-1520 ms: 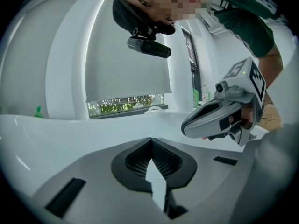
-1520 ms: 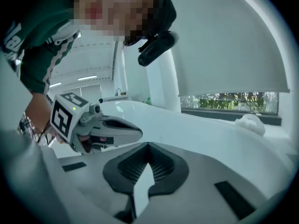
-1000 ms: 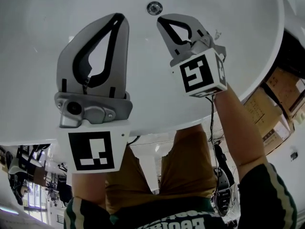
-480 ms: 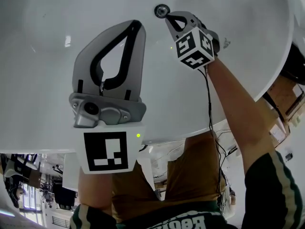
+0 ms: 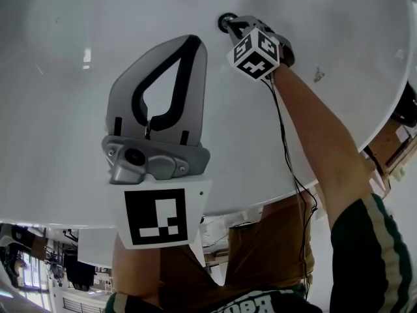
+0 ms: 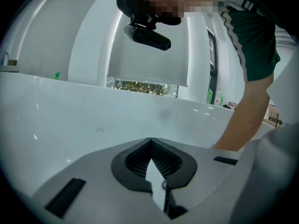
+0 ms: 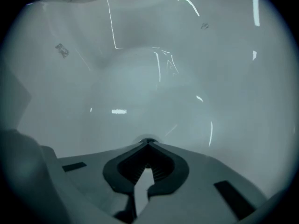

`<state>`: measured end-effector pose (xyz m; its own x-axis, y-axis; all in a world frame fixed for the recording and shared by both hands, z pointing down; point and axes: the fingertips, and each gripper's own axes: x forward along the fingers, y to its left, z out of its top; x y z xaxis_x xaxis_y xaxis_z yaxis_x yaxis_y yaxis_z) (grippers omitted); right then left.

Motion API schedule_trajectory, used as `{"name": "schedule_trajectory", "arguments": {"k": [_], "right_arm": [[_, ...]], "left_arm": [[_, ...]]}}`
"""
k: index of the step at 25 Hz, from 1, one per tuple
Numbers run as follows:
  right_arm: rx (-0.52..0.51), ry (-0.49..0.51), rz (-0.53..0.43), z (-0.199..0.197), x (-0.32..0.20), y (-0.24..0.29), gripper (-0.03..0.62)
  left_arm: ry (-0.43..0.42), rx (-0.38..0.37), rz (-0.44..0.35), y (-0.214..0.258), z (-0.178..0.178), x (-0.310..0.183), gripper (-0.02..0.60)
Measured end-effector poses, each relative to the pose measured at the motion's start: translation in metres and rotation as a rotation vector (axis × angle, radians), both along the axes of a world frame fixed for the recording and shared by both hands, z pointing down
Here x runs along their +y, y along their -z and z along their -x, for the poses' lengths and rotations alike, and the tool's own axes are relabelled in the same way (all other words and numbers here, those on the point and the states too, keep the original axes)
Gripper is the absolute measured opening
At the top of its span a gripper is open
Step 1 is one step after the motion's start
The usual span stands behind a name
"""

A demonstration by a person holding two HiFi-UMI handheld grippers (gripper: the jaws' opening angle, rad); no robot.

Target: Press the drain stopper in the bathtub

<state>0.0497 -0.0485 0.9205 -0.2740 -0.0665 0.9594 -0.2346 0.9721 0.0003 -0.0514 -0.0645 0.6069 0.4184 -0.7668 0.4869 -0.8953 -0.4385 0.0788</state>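
Head view: right gripper tips at the drain stopper on the bathtub floor. The left gripper hovers above the floor, well apart from it.
Left gripper view: jaws together, empty.
Right gripper view: jaws together, empty, drain stopper rim just past the tips.

Brown cardboard boxes stand at the right side. At the lower left, a bright window lights what seems a workroom.

the head view looks steeply down into the bathtub from over the person. the left gripper view faces across the tub wall, back toward that person. the right gripper view hangs close over the tub floor. all share the tub's interior.
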Motion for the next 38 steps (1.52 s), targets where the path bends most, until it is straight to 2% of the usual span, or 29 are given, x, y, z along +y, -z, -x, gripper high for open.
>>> {"name": "schedule_trajectory", "arguments": {"k": [10, 14, 22, 27, 30, 34, 38], "right_arm": [[0.154, 0.093, -0.018, -0.022, -0.004, -0.054, 0.011], [0.129, 0.127, -0.084, -0.019, 0.0, -0.057, 0.008], [0.106, 0.077, -0.126, -0.022, -0.001, -0.057, 0.006], [0.098, 0.026, -0.082, -0.02, -0.003, -0.055, 0.006], [0.066, 0.034, -0.071, -0.025, -0.002, -0.043, 0.008], [0.088, 0.024, -0.009, -0.039, 0.014, -0.042, 0.008], [0.061, -0.015, -0.031, -0.03, 0.007, -0.036, 0.008]], "left_arm": [[-0.03, -0.006, 0.025, -0.006, 0.002, 0.011, 0.006], [-0.02, 0.014, 0.03, -0.012, 0.005, 0.015, 0.006], [0.0, 0.035, 0.034, -0.02, 0.006, 0.01, 0.006], [-0.006, 0.03, 0.03, -0.021, 0.004, 0.009, 0.006], [-0.025, 0.006, 0.05, -0.023, 0.002, 0.012, 0.006], [-0.043, -0.006, 0.058, -0.022, 0.002, 0.012, 0.006], [-0.06, -0.015, 0.047, -0.023, 0.0, 0.008, 0.006]]}}
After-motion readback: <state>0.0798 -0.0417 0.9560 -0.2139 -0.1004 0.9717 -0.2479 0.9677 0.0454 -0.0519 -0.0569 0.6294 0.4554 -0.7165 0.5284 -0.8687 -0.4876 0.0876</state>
